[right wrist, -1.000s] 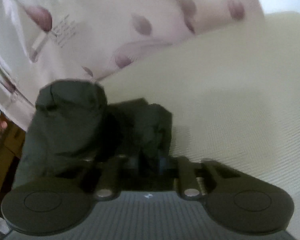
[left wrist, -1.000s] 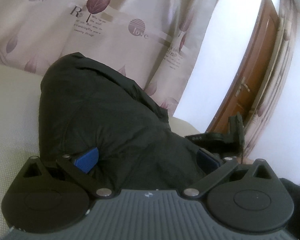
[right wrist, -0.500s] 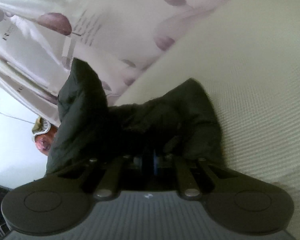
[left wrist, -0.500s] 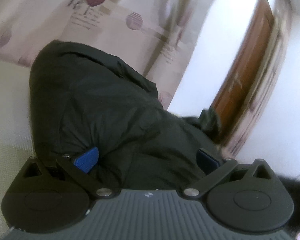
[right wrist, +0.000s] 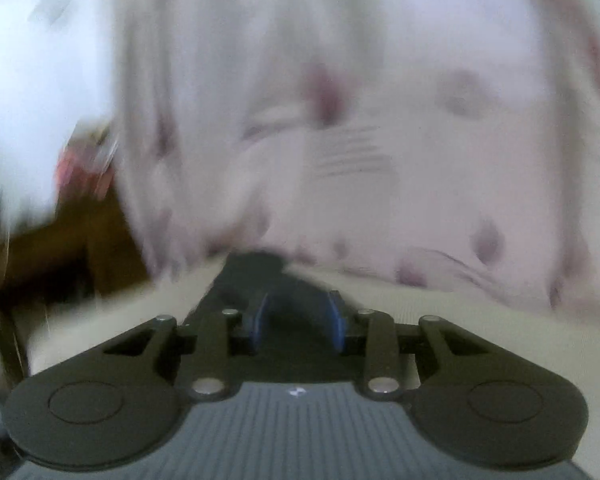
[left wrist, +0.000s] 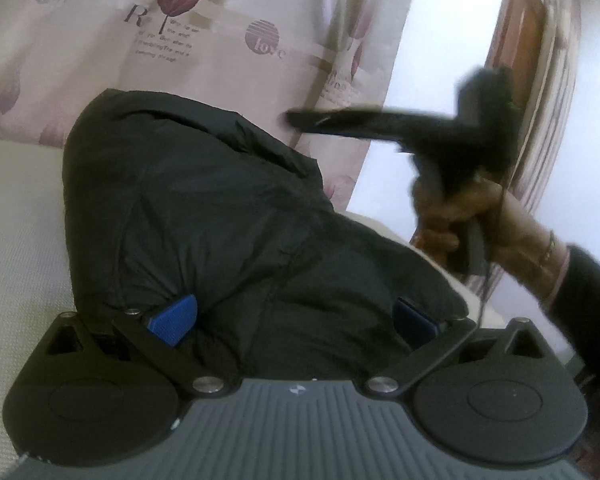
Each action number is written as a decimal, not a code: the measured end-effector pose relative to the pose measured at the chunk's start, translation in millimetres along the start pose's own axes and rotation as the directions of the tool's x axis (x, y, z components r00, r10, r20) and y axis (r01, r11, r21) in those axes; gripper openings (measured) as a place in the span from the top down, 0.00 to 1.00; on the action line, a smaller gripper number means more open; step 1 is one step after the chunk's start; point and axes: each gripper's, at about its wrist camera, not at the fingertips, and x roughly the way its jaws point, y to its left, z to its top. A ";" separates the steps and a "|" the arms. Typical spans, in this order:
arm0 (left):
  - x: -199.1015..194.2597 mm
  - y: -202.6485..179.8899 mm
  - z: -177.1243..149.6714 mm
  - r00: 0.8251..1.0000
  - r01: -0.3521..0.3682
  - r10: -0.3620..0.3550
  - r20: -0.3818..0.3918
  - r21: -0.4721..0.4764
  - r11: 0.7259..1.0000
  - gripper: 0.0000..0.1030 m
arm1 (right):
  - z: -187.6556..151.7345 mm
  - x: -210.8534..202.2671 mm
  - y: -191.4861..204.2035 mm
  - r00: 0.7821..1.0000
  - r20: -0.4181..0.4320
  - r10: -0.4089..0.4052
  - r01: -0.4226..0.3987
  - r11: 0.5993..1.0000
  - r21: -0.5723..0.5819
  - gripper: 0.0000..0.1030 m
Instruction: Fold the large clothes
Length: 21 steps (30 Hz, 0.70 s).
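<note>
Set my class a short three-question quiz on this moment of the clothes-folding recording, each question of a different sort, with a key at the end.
1. True or false: the left gripper has its blue pads spread wide with the dark jacket bulging between them.
2. Multiple choice: in the left wrist view, the right gripper is A) lying on the bed, B) raised in front of the curtain, C) out of sight.
3. Fill in: the jacket rests on a cream-coloured ____.

Key: 1 true; 2 B; 3 bed.
</note>
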 end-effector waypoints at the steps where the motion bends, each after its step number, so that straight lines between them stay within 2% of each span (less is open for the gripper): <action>1: 0.4 -0.8 -0.2 1.000 -0.003 0.003 -0.003 0.013 1.000 0.00 | -4.5 11.1 12.9 0.998 -0.043 -0.038 0.034 0.994 -0.102 0.72; 2: 0.6 -1.0 -0.7 1.000 -0.004 0.004 -0.002 0.022 1.000 0.00 | -13.8 23.6 21.9 0.992 -0.088 -0.094 0.075 0.977 -0.199 0.72; 3: 0.2 -0.2 -1.7 1.000 -0.002 0.002 0.002 0.023 1.000 0.00 | -25.2 34.8 22.5 0.982 -0.129 -0.138 0.103 0.964 -0.246 0.72; 4: 0.0 0.8 -2.3 1.000 0.004 -0.005 0.005 0.020 1.000 0.00 | -34.5 40.3 16.9 0.977 -0.151 -0.152 0.114 0.966 -0.232 0.72; 6: -0.9 2.6 -4.0 1.000 0.025 -0.025 0.011 0.014 1.000 0.00 | -51.6 44.0 -5.1 0.969 -0.187 -0.162 0.140 0.982 -0.127 0.72; 9: -2.5 4.0 -6.6 0.998 0.051 -0.051 0.025 0.003 0.999 0.00 | -81.4 42.1 -28.3 0.964 -0.198 -0.178 0.176 0.984 -0.027 0.73; 15: -3.4 2.7 -11.6 0.998 0.050 -0.050 0.037 0.011 0.999 0.00 | -116.1 45.1 -35.3 0.967 -0.159 -0.198 0.209 0.976 0.059 0.74; 18: -2.4 2.4 -12.7 0.999 0.036 -0.036 0.008 0.013 0.999 0.00 | -110.0 33.3 -52.9 0.974 -0.181 -0.136 0.163 0.976 0.144 0.73; 20: -1.8 2.3 -10.5 1.000 0.031 -0.031 -0.001 0.022 0.999 0.00 | -96.5 3.9 -59.6 0.974 -0.149 -0.169 0.195 0.965 0.175 0.72; 21: -1.9 3.0 -10.1 1.000 0.030 -0.030 -0.003 0.019 0.999 0.00 | -96.5 3.9 -59.6 0.974 -0.149 -0.169 0.195 0.965 0.175 0.72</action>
